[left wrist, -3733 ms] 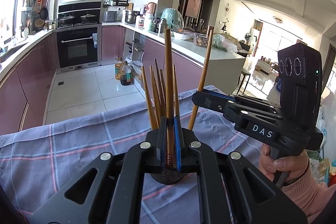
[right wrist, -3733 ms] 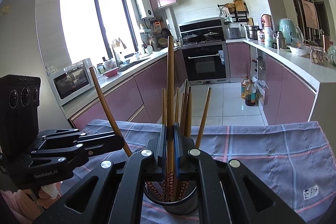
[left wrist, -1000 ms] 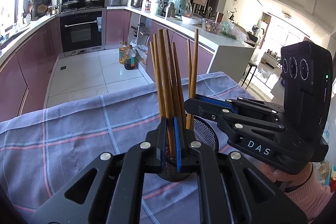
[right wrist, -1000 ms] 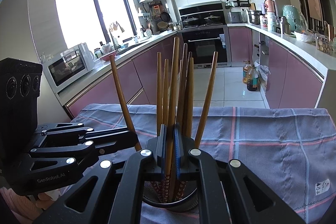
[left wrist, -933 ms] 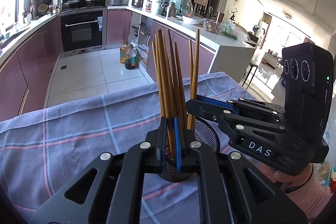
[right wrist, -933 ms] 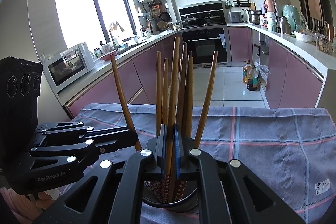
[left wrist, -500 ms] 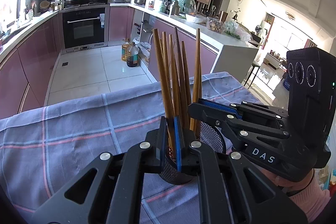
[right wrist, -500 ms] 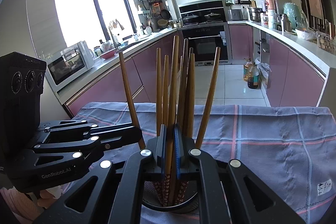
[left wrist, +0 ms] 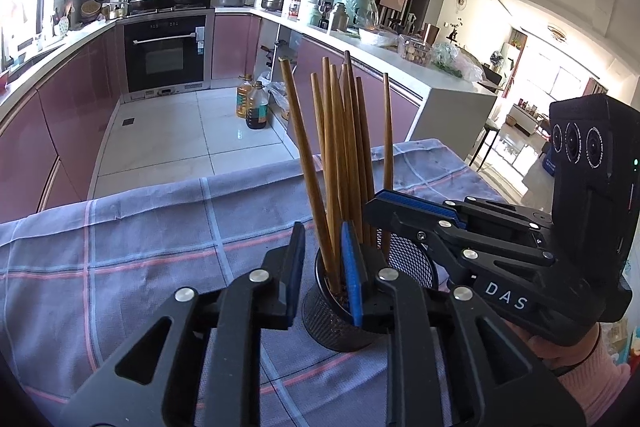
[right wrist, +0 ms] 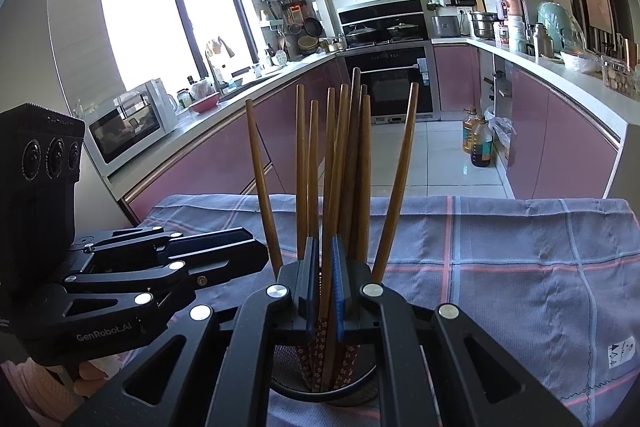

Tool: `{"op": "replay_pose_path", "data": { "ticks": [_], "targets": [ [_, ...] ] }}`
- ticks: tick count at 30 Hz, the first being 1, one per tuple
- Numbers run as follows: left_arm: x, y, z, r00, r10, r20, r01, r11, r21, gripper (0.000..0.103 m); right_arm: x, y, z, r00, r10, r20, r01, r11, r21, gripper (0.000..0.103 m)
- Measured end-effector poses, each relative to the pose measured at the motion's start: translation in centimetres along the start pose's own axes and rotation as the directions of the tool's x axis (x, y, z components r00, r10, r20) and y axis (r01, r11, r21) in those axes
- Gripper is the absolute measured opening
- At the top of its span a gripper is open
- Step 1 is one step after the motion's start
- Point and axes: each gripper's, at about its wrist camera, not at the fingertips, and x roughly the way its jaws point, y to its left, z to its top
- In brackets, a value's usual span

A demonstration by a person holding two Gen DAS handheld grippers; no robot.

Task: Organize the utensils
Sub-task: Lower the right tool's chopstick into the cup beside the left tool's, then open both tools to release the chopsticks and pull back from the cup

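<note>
A black mesh cup (left wrist: 348, 311) stands on the checked cloth and holds several brown wooden chopsticks (left wrist: 344, 155). It also shows in the right wrist view (right wrist: 320, 379), with the chopsticks (right wrist: 344, 163) fanned out. My left gripper (left wrist: 322, 267) is open, its blue pads on either side of one chopstick (left wrist: 308, 167) that stands in the cup. My right gripper (right wrist: 325, 283) has its jaws a little apart around one chopstick (right wrist: 334, 187) whose lower end is in the cup. Each gripper shows in the other's view, left (right wrist: 224, 259) and right (left wrist: 400, 211).
The blue-grey checked cloth (left wrist: 140, 235) covers the table, with its far edge toward the kitchen floor. Pink cabinets, an oven and a counter lie beyond. A white tag (right wrist: 620, 351) is on the cloth at the right.
Both chopsticks have come down into the cup. My left gripper has opened and let go of its chopstick. My right gripper's jaws have loosened a little around theirs.
</note>
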Motion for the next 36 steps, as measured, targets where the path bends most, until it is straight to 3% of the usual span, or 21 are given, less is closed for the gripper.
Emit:
{"op": "replay_pose_path", "data": {
  "ticks": [5,7,11,16,24,36],
  "targets": [
    [-1.0,0.3,-0.6,0.999,0.027,0.028,-0.027,1.000,-0.006,0.039,-0.5,0.5,-0.2,1.000,-0.002,0.011,0.002,1.000,-0.015,0.021],
    [-1.5,0.3,-0.9,0.998,0.045,0.048,-0.045,0.999,0.000,0.049,-0.9,0.7,-0.3,1.000,-0.009,0.025,0.009,1.000,-0.018,0.035],
    [-3.2,0.5,-1.7,0.992,0.088,0.094,-0.088,0.996,-0.003,0.064,-1.8,0.8,-0.6,0.999,-0.017,0.050,0.018,1.000,-0.021,0.050],
    [-5.8,1.0,-2.8,0.969,0.178,0.173,-0.178,0.984,-0.018,0.095,-3.1,1.2,-1.2,0.996,-0.034,0.083,0.037,0.999,-0.039,0.073],
    [-9.7,2.1,-4.7,0.928,0.275,0.249,-0.266,0.961,-0.071,0.097,-4.6,2.5,-2.4,0.988,-0.051,0.143,0.061,0.996,-0.063,0.096],
    [-14.6,2.5,-8.8,0.863,0.368,0.347,-0.331,0.929,-0.164,0.097,-6.4,5.8,-5.1,0.962,-0.115,0.247,0.144,0.985,-0.100,0.096]
  ]
}}
